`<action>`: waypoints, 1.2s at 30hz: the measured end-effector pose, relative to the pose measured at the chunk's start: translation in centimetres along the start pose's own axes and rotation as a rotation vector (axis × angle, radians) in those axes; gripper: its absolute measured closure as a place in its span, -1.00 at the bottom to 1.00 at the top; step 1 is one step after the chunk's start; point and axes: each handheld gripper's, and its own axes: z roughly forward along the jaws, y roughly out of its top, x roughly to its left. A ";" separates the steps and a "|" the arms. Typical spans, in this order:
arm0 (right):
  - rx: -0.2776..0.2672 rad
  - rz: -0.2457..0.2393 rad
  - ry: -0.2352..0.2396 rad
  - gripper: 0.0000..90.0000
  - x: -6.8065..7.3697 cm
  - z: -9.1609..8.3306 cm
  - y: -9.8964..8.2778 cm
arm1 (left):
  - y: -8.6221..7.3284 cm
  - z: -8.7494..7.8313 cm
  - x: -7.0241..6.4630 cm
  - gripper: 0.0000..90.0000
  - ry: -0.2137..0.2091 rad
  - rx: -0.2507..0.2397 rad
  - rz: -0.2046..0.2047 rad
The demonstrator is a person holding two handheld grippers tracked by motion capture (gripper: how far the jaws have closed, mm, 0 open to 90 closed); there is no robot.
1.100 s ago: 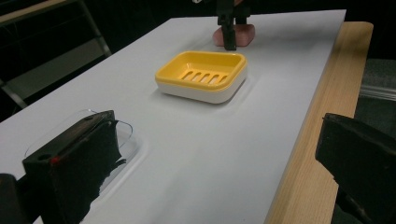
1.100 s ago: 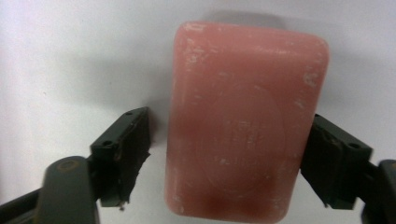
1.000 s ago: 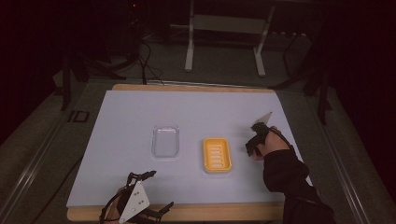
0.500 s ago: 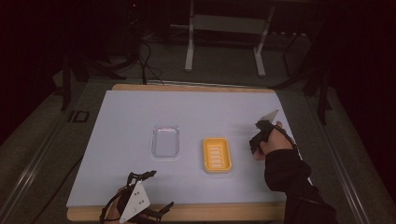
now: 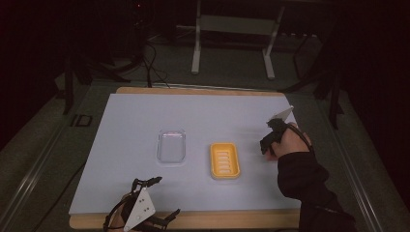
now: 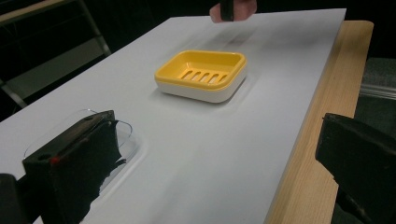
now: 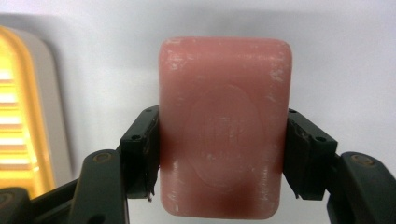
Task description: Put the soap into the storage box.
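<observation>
**Right gripper clamps pink soap bar beside yellow dish**

Right gripper (image 7: 222,158) holds a pink soap bar (image 7: 225,130) by its two long sides, both black pads pressed against it, in the centre of the right gripper view, above the pale blue table top (image 5: 130,125). At that view's left edge sits the yellow soap dish (image 7: 18,112). In the high view, the left gripper (image 5: 159,220) rests at the lower left on the table's wooden front edge, jaws spread wide with nothing between them. Past it, mid-frame, a clear plastic lid (image 5: 171,146) lies just left of the dish, the two apart.
</observation>
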 end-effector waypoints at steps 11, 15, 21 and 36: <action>-0.050 -0.036 -0.005 -0.16 1.1 -3.7 -0.9 | 0.0 0.0 0.0 -0.99 0.000 0.001 0.001; -0.073 -0.055 0.010 -0.16 1.7 -4.7 -1.4 | 0.0 0.0 0.0 -0.99 0.000 0.001 0.002; -0.099 -0.085 0.028 -0.16 3.0 -6.0 -1.9 | 0.0 0.0 0.0 -0.99 0.001 0.000 0.001; -0.143 -0.174 0.082 -0.16 7.8 -6.7 -3.3 | 0.0 -0.1 0.0 -0.99 -0.002 -0.002 0.003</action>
